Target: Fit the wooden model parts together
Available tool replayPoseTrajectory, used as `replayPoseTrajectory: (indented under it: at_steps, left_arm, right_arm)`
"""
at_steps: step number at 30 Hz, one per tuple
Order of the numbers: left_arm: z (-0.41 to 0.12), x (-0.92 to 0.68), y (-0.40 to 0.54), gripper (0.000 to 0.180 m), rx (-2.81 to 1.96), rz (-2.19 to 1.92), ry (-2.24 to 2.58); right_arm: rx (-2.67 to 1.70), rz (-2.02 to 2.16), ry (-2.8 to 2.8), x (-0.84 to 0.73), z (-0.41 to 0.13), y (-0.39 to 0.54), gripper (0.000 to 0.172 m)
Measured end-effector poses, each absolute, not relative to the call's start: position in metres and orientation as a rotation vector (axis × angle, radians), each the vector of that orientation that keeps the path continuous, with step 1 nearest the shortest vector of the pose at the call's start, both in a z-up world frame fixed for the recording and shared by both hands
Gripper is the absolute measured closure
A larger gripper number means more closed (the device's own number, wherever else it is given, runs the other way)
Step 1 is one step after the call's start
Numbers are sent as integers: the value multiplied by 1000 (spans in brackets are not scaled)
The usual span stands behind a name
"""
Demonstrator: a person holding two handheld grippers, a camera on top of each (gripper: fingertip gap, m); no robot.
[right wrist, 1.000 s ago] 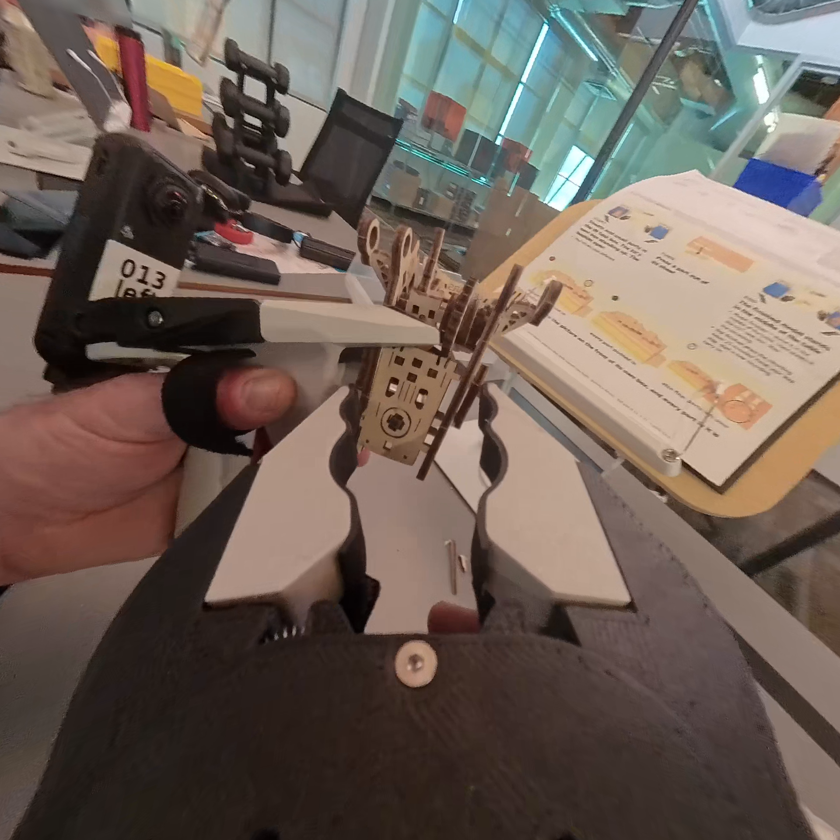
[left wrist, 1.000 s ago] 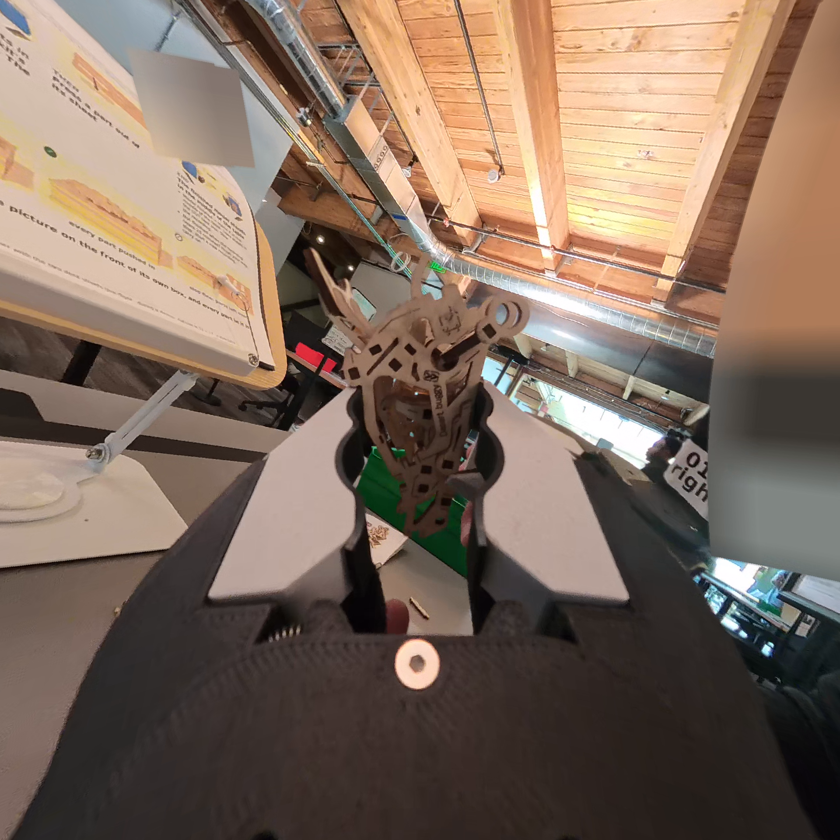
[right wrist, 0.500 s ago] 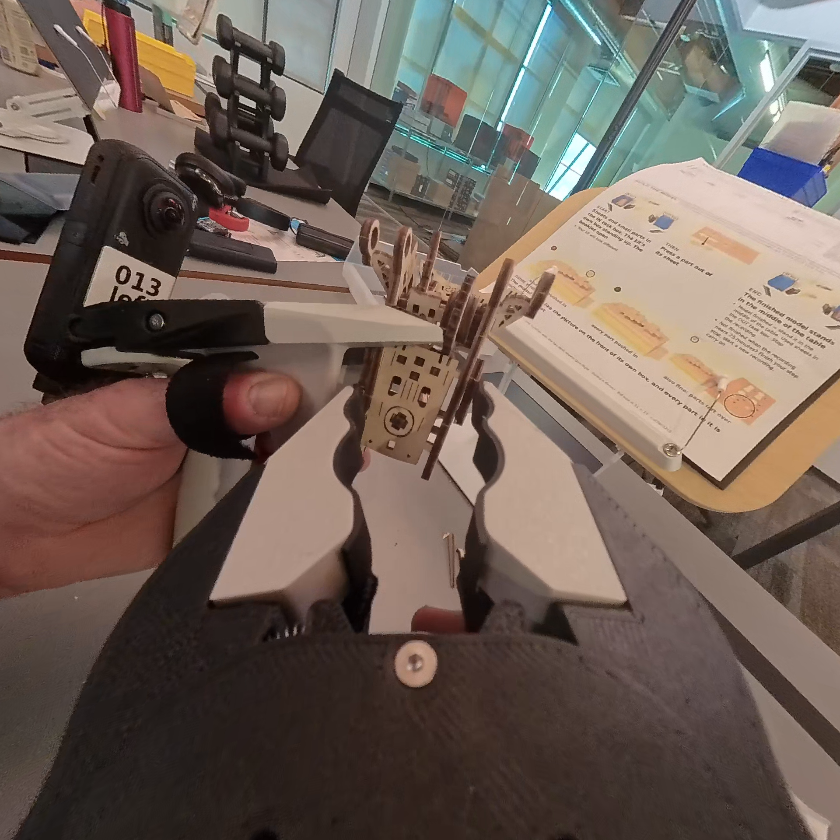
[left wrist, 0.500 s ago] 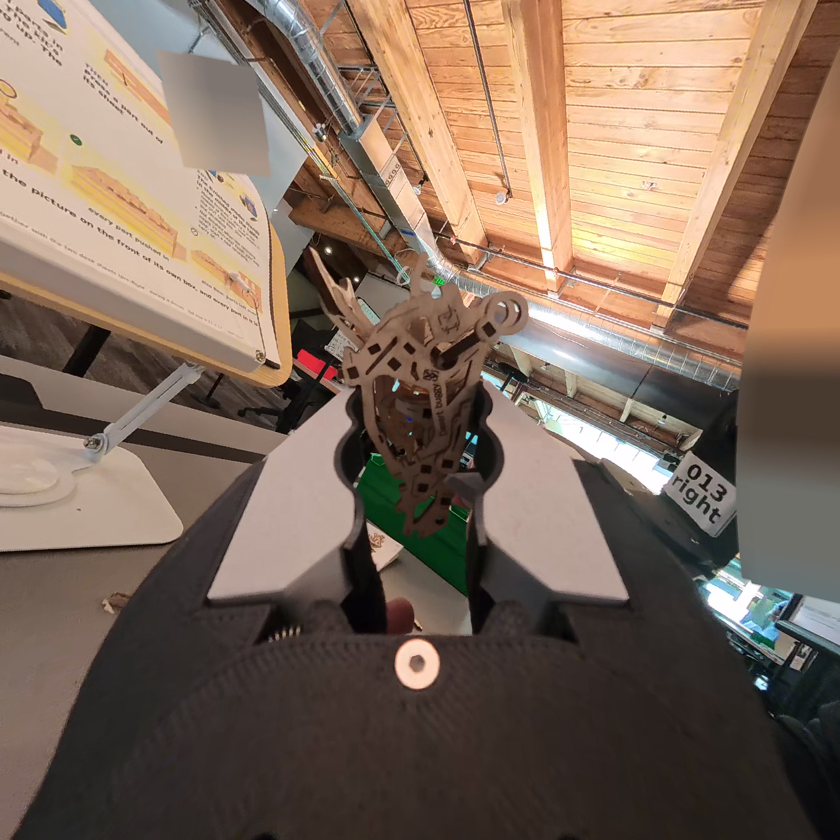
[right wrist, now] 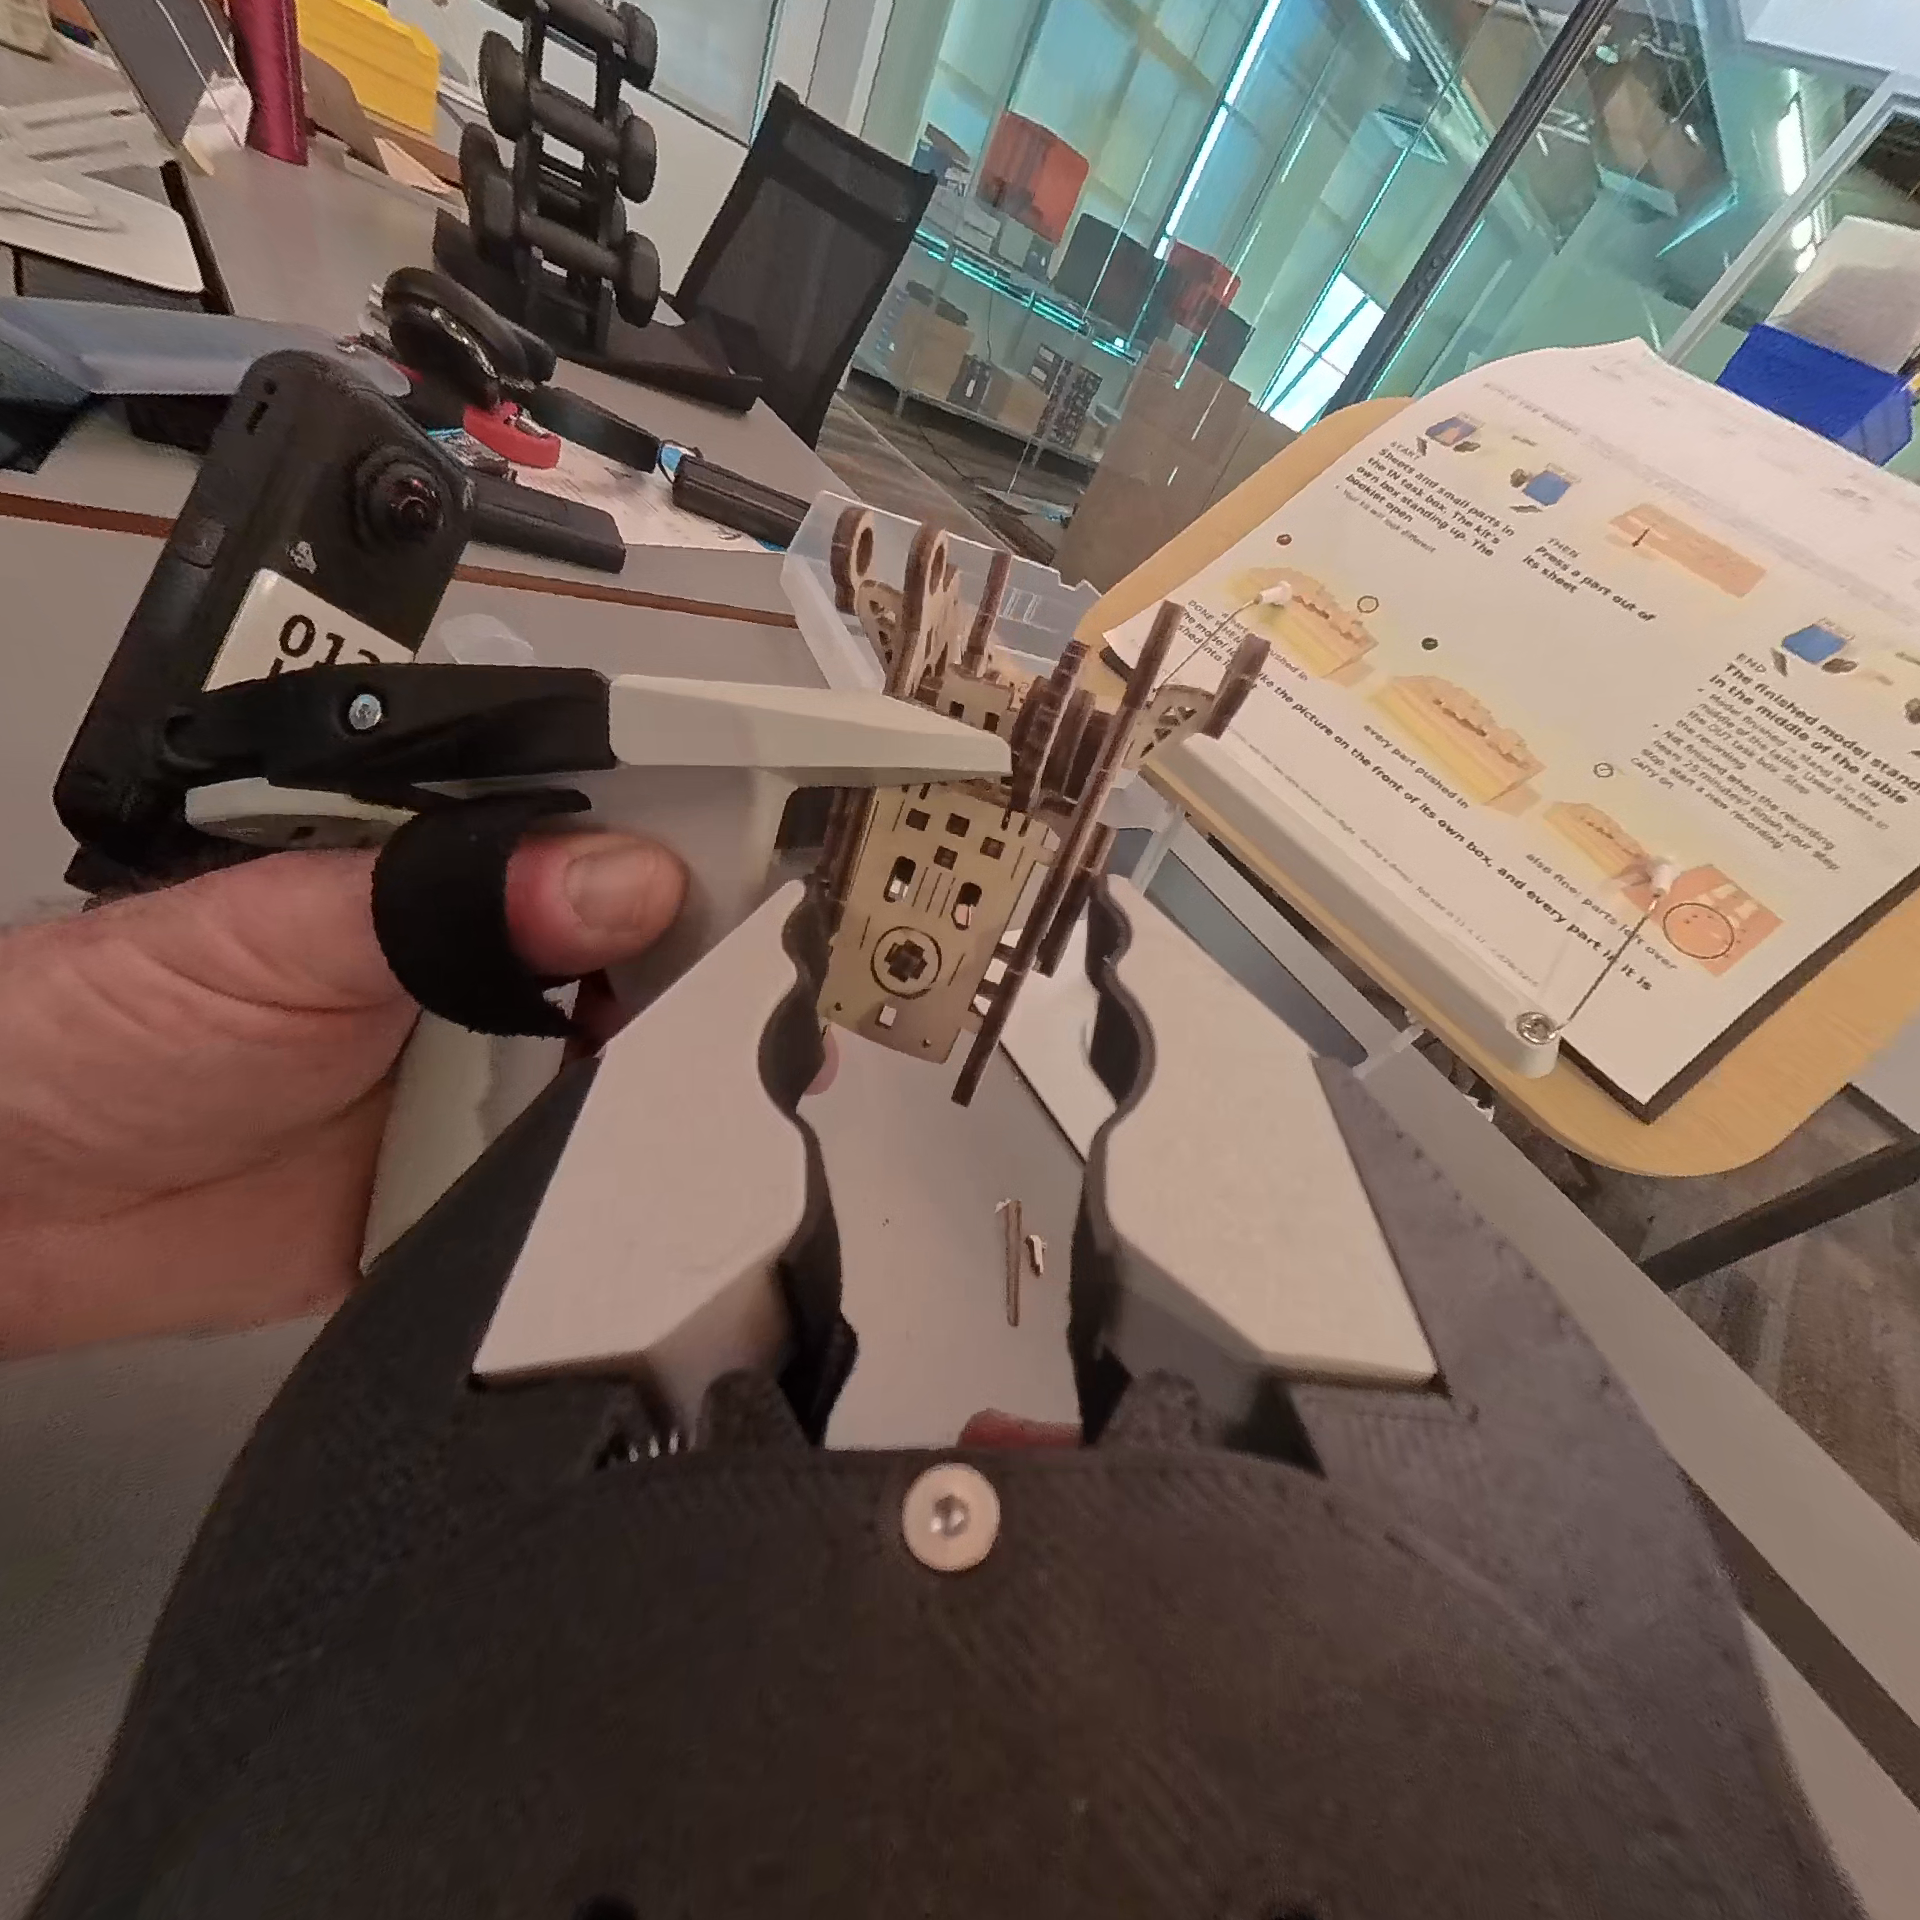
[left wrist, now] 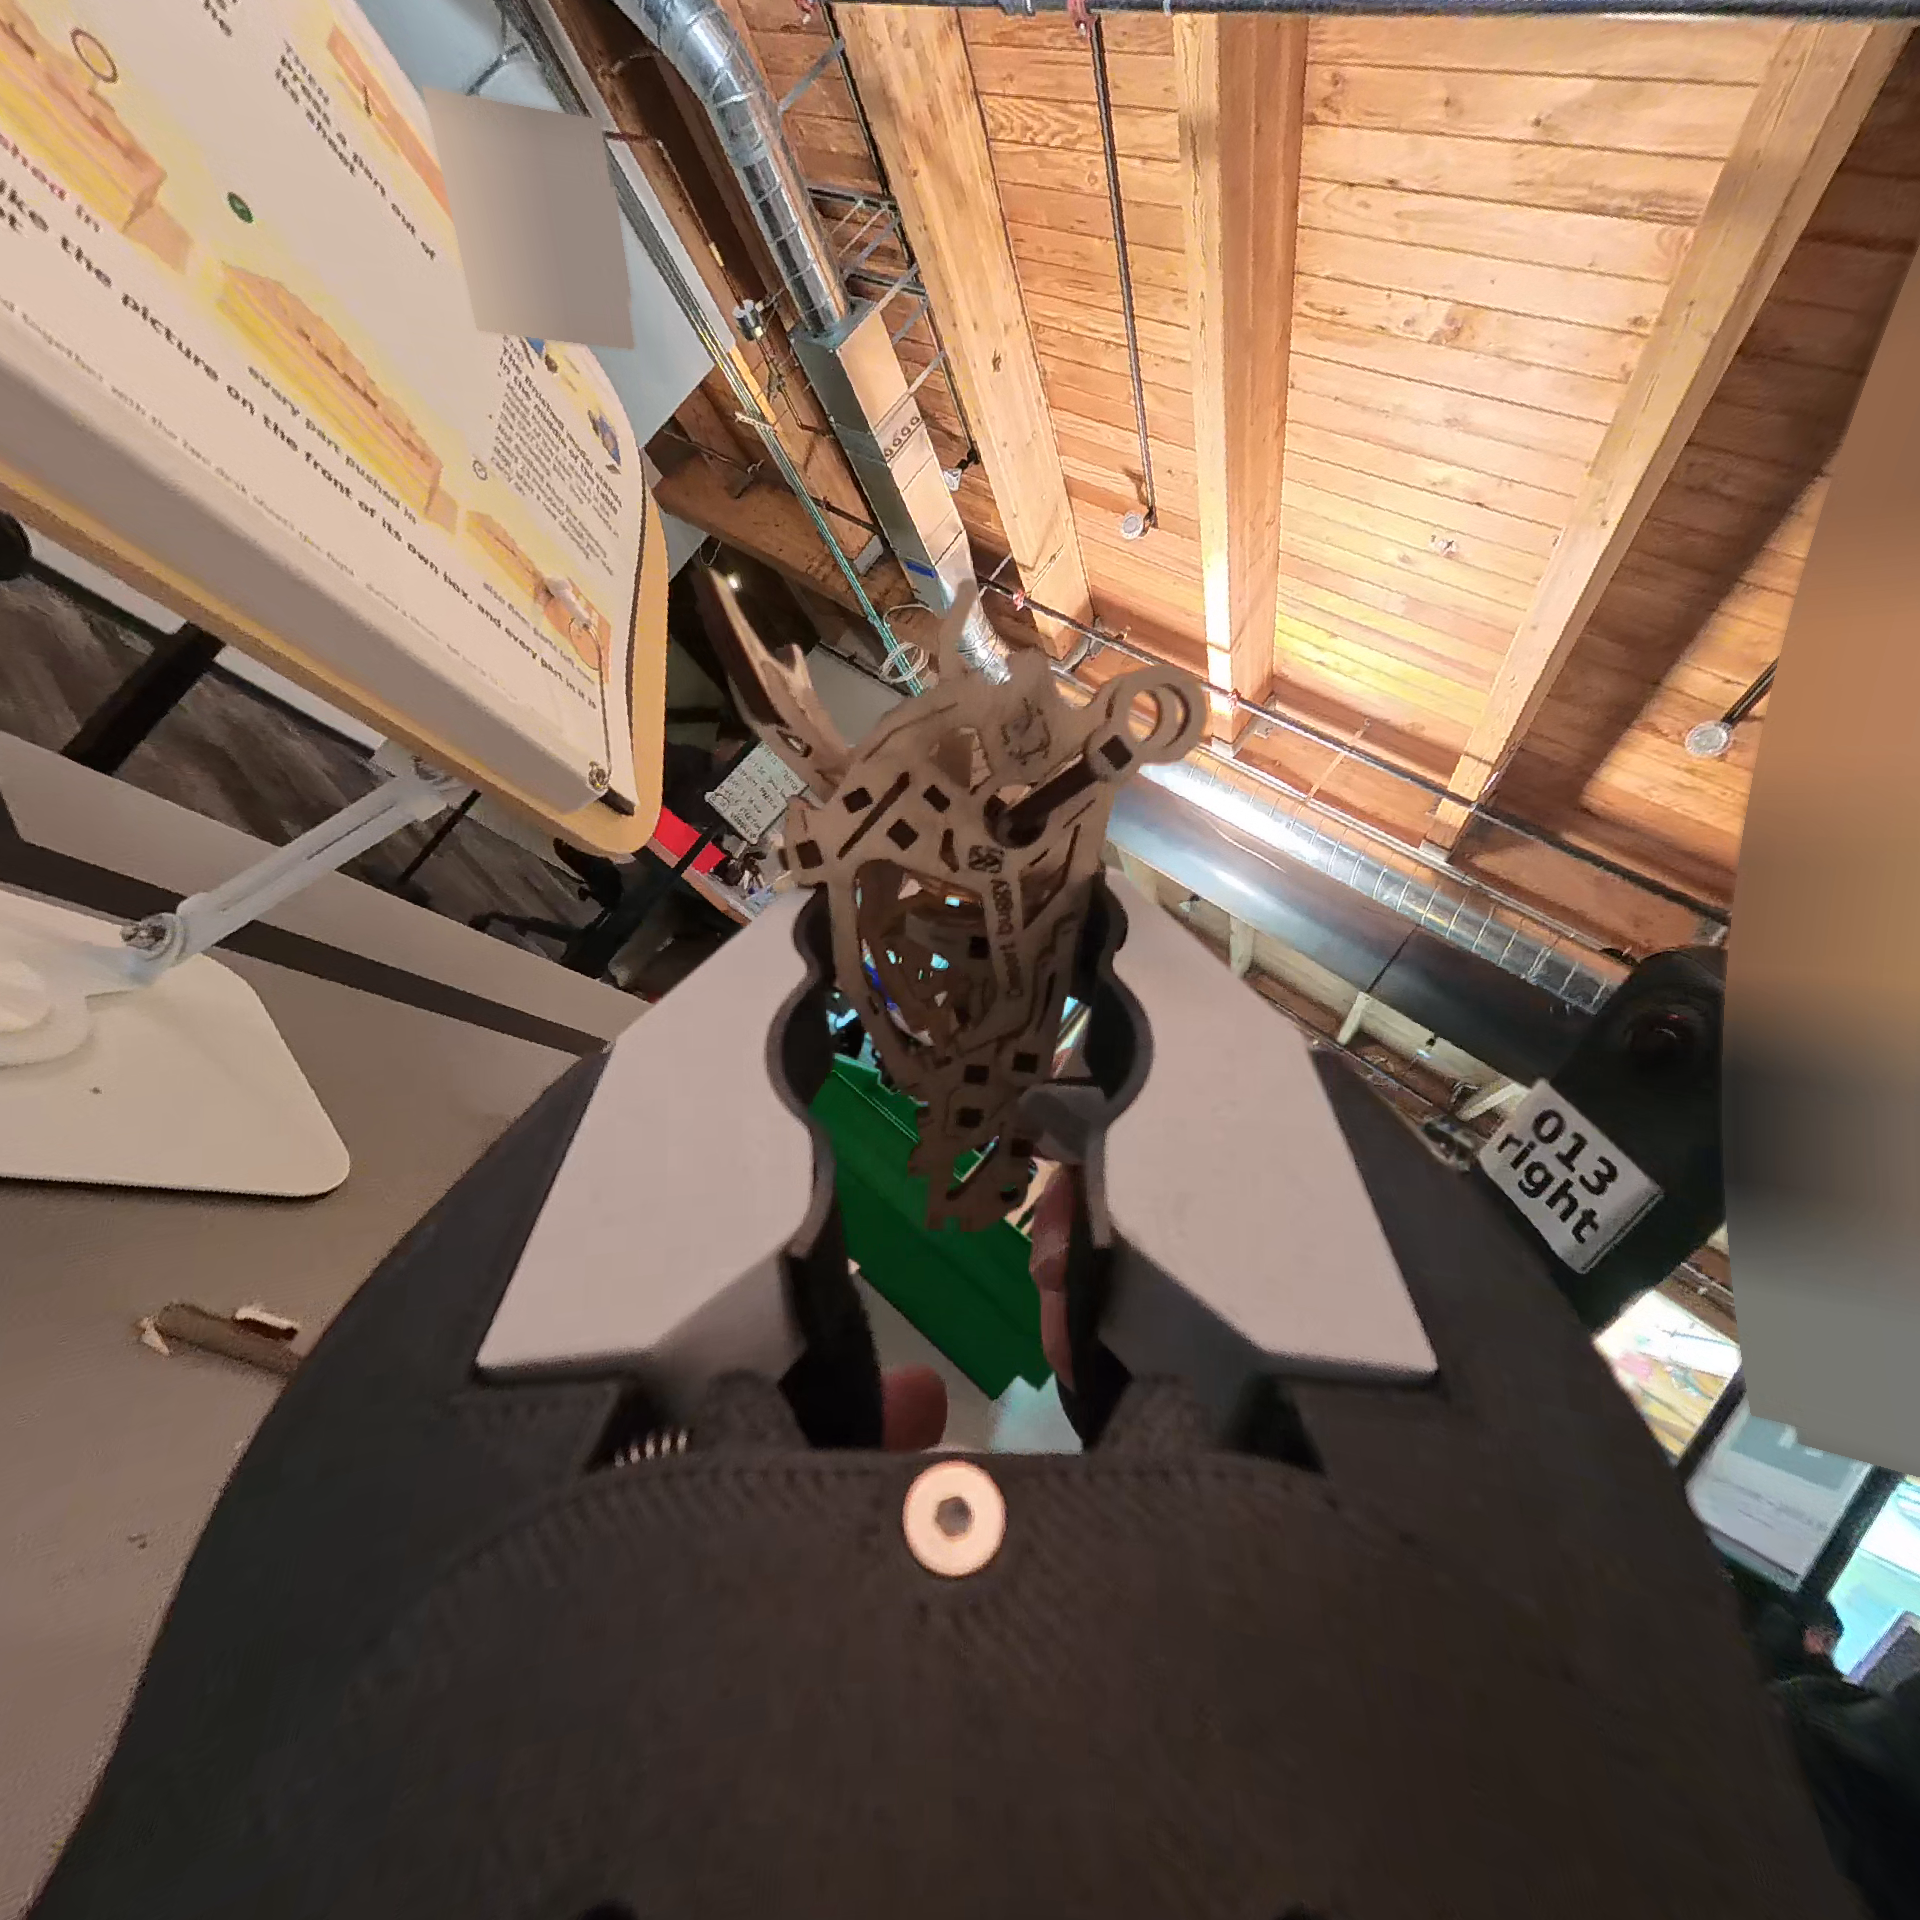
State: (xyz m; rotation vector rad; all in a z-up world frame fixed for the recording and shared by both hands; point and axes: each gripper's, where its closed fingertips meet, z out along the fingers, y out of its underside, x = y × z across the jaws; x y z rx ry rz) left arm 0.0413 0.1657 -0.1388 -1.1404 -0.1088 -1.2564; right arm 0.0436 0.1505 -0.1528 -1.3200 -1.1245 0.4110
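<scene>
Wooden model [left wrist: 966, 935], a pale laser-cut assembly of slotted plates and ribs, is held up in the air between the two tongs, above the grey desk [right wrist: 914, 1195]. The left tongs [left wrist: 961, 935] grip it: in their own view the model fills the space between the two grey fingers [left wrist: 717, 1060], and its sides lie against the dark inner pads, with a ringed lug poking out toward the timber ceiling [left wrist: 1351, 312]. Seen from the right wrist view, those left tongs [right wrist: 997, 769] come in from the side, held in a person's hand [right wrist: 208, 1039] with a black band round the thumb, and their upper finger lies across the top of the model [right wrist: 935, 914]. The right tongs [right wrist: 951, 977] sit around the model's lower end; the flat plate with a round cut mark lies against the left pad, while a dark gap shows between the ribs and the right pad, so I cannot tell whether they truly clamp it. A small wooden pin [right wrist: 1013, 1262] lies on the desk below. To the side, a tilted stand [right wrist: 1558, 1122] carries an illustrated instruction sheet [right wrist: 1558, 675]. Farther back stand a rack of dark dumbbells [right wrist: 566, 166] and a black mesh chair [right wrist: 800, 239].
</scene>
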Motion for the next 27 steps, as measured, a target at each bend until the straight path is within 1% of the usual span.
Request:
replayPoseTrajectory:
  at_steps: [7,9,12,16,17,21,22,24,27]
  left_arm:
    - [-139,37,169,136,-1130,-1268,-139]
    - [-140,37,170,136,-1134,-1269,-153]
    - [-142,38,171,136,-1142,-1278,-160]
    - [-141,37,172,136,-1132,-1281,-169]
    - [-141,36,172,136,-1128,-1282,-167]
    - [-141,38,171,136,-1121,-1307,-163]
    - [-141,39,171,136,-1124,-1308,-157]
    - [-139,40,170,136,-1118,-1320,-147]
    - [-136,40,169,136,-1101,-1344,-138]
  right_arm:
    - [-1330,331,-1119,50,-159,152,119]
    - [-1341,340,-1123,49,-161,152,124]
    - [-1347,359,-1122,50,-163,152,125]
    - [-1373,386,-1124,55,-168,150,117]
    - [-1375,402,-1126,55,-169,148,118]
    - [-1394,489,-1100,56,-167,148,135]
    - [-1402,538,-1081,56,-167,148,136]
    - [-1410,659,-1026,60,-165,150,146]
    - [-1402,770,-994,66,-163,150,153]
